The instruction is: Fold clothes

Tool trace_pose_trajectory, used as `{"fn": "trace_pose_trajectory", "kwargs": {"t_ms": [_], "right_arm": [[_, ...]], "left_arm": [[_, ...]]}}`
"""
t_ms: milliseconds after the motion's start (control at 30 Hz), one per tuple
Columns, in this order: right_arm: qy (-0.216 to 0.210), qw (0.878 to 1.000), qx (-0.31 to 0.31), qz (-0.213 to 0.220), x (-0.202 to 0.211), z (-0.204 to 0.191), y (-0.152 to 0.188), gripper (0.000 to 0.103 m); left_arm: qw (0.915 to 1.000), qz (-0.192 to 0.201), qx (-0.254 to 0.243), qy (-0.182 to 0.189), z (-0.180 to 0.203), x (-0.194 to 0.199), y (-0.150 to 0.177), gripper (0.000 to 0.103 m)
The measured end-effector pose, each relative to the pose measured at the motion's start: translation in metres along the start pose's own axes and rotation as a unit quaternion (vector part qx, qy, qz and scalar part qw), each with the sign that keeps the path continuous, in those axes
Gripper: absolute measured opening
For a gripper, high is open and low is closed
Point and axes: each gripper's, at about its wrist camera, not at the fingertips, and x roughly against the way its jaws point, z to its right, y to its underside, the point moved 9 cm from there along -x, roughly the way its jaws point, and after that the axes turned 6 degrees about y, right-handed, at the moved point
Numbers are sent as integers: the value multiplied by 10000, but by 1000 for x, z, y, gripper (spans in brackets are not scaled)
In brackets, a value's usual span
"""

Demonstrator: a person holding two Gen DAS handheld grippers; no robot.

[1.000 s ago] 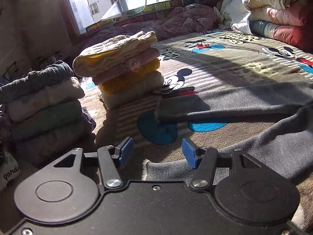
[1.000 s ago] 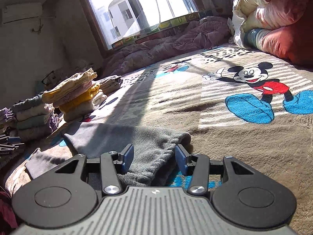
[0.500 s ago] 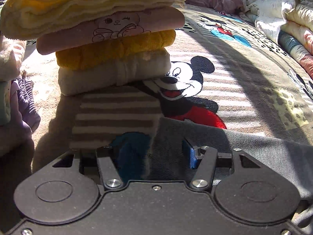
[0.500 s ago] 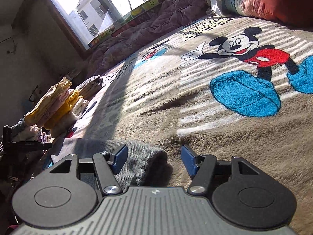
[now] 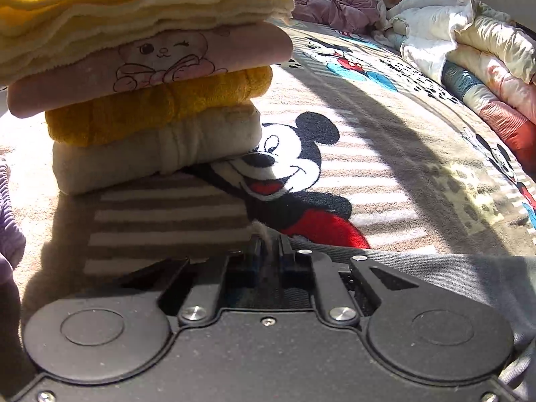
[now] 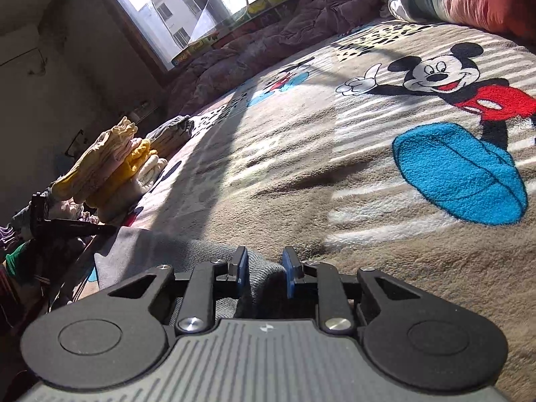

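The folded stack (image 5: 144, 77) is cut off at 9 and 12 o'clock; the grey garment (image 5: 452, 278) runs under the left hand-held gripper (image 5: 268, 251) toward 6 o'clock.

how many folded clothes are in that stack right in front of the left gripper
4, one on another: cream on top, pink with a bear print under it, mustard yellow next, off-white at the bottom on the blanket. The cream layers may be more than one garment.

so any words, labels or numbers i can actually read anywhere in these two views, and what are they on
None can be read in either view.
Pink folded top: a winking bear drawing only, no lettering visible.
Blanket: cartoon mouse pictures and stripes, no words.
Strip along the window sill: coloured panels with dark marks that may be letters, too small and blurred to read.
Right hand-held gripper: only a small mark on its grey body, not text.
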Motion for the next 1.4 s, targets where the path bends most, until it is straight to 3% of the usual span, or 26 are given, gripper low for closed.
{"fn": "trace_pose_trajectory", "kwargs": {"t_ms": [233, 467, 633, 733, 800, 833, 1000, 1100, 1167, 1267, 1333, 1367, 1400], "right_arm": [[-520, 9934, 639, 797, 41, -30, -15, 21], [-607, 9749, 1639, 1381, 93, -64, -9, 21], [-519, 9590, 2387, 1436, 120, -96, 17, 20], [-399, 9518, 2663, 1469, 125, -113, 30, 20], [-445, 9493, 2748, 1459, 129, -124, 38, 20], [-515, 9467, 2846, 1420, 131, -134, 45, 19], [-786, 9293, 3457, 1037, 136, -176, 96, 17], [-802, 9174, 3823, 757, 138, -186, 124, 16], [-897, 9184, 3795, 664, 143, -187, 132, 16], [-902, 9205, 3752, 609, 148, -180, 137, 16], [-902, 9228, 3702, 575, 150, -175, 140, 16], [-909, 9240, 3672, 557, 151, -172, 141, 16], [-915, 9251, 3646, 540, 151, -170, 141, 16]], "left_arm": [[9960, 778, -323, 305, 13, 56, -7, 7], [9879, 1235, -752, 563, 17, 121, 16, 6], [9881, 1125, -848, 619, 17, 149, 54, 6], [9934, 866, -93, 748, 20, 137, 60, 12], [9937, 770, 333, 748, 26, 124, 55, 40], [9920, 749, 566, 842, 31, 118, 52, 46], [9755, 363, 1772, 1251, 56, 71, 30, 52], [9696, 164, 2249, 945, 60, 45, 22, 53], [9649, 72, 2536, 674, 59, 29, 19, 53], [9484, 111, 3074, 764, 54, 16, 17, 53], [9469, 192, 3159, 573, 51, 15, 15, 52], [9492, 202, 3121, 348, 48, 14, 15, 47], [9509, 174, 3084, 178, 46, 13, 17, 25]]}}
